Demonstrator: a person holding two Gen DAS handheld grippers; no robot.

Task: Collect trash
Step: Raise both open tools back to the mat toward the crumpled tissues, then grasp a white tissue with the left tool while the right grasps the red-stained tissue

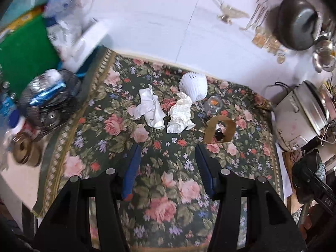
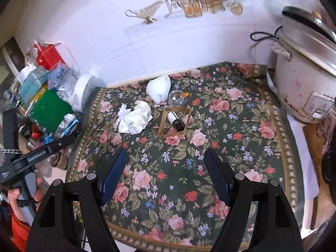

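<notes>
Plainly the crumpled tissues point(image 1: 163, 111) lie on the floral cloth point(image 1: 163, 189) just ahead of the left gripper point(image 1: 166, 159) — jaws apart, nothing between them — while the right gripper point(image 2: 166, 163), equally agape and empty, sits further off, tissues up-left.

Left gripper's arm point(image 2: 36, 154): a line of white lettering runs along the black bar, too small and blurred to read.
Blue-labelled bottle point(image 1: 8, 107): white marks on the label, blurred, not legible.
Clear plastic bag point(image 2: 61, 74): blue print, unreadable.
Elsewhere: no readable text, number or brand.
</notes>
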